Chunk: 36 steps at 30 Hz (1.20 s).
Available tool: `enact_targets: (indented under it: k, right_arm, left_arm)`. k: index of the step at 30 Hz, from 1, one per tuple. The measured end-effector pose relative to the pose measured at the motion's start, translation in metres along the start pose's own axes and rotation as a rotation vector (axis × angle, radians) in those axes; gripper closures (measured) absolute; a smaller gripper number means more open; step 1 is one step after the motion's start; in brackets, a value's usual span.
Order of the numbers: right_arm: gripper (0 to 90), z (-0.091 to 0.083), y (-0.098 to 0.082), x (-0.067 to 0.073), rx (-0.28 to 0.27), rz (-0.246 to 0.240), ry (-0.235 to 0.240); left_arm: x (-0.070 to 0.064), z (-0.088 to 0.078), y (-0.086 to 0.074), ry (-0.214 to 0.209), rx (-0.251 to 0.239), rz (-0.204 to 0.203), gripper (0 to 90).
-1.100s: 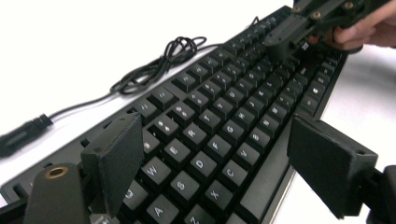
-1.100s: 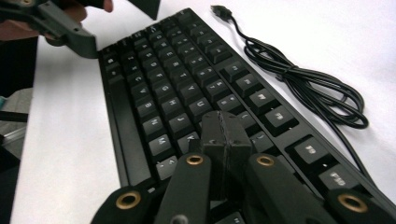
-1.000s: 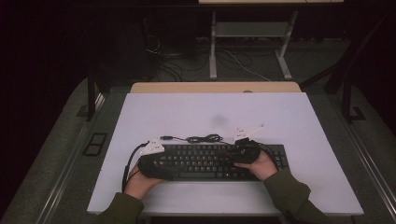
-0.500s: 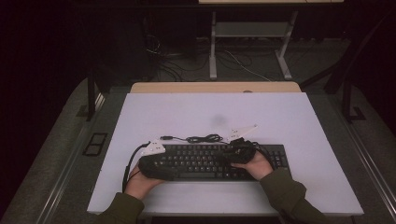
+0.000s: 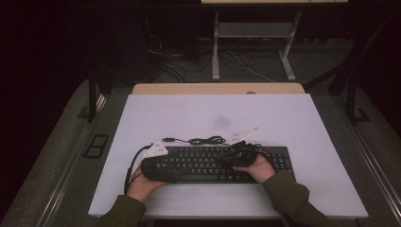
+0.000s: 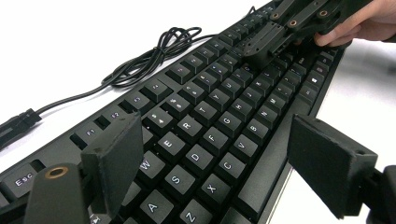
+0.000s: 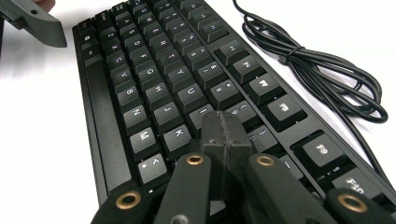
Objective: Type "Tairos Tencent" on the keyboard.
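A black keyboard (image 5: 208, 165) lies near the front edge of the white table (image 5: 213, 109). Its coiled cable (image 5: 205, 140) rests just behind it. My left gripper (image 5: 171, 173) hovers over the keyboard's left end. In the left gripper view its jaws (image 6: 219, 158) stand wide open, one pad (image 6: 116, 158) above the Q and W keys and the other off the front edge. My right gripper (image 5: 227, 160) is shut with nothing between its fingers. Its joined tips (image 7: 224, 135) rest over the keys near K and L (image 6: 261, 49).
The cable's bundle (image 7: 317, 60) lies on the table behind the function keys, and its plug (image 6: 16, 123) sits off the left end. A wooden strip (image 5: 217, 88) borders the table's far edge. Beyond it stand metal desk legs (image 5: 215, 52) among floor cables.
My right gripper has slid a little to the left over the keys. The left gripper and the keyboard have stayed put.
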State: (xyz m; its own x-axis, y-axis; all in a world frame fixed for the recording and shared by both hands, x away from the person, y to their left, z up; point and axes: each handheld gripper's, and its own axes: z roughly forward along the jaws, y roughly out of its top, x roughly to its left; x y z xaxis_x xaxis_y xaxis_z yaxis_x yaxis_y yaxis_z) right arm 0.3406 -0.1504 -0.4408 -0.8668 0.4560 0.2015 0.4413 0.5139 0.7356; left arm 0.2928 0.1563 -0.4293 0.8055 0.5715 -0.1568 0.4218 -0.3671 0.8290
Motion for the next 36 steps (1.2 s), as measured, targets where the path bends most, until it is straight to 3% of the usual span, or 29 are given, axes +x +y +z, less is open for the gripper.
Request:
enact_targets:
  k: [12, 17, 30, 36]
  right_arm:
    - [84.5, -0.006, 0.002, -0.001, -0.048, 0.006, 0.014]
    - [74.8, -0.009, 0.002, -0.002, -0.079, 0.02, 0.035]
    - [38.7, -0.007, 0.003, -0.006, -0.118, 0.054, 0.022]
    - [33.7, -0.008, 0.001, -0.007, -0.135, 0.059, 0.016]
  left_arm:
    - [0.002, -0.003, 0.0, 0.006, -0.012, -0.006, 19.4]
    - [0.003, -0.006, 0.0, 0.009, -0.019, -0.011, 21.7]
    - [0.006, -0.016, -0.005, 0.013, -0.013, -0.014, 33.1]
    - [0.01, -0.017, -0.007, 0.027, 0.003, -0.019, 44.9]
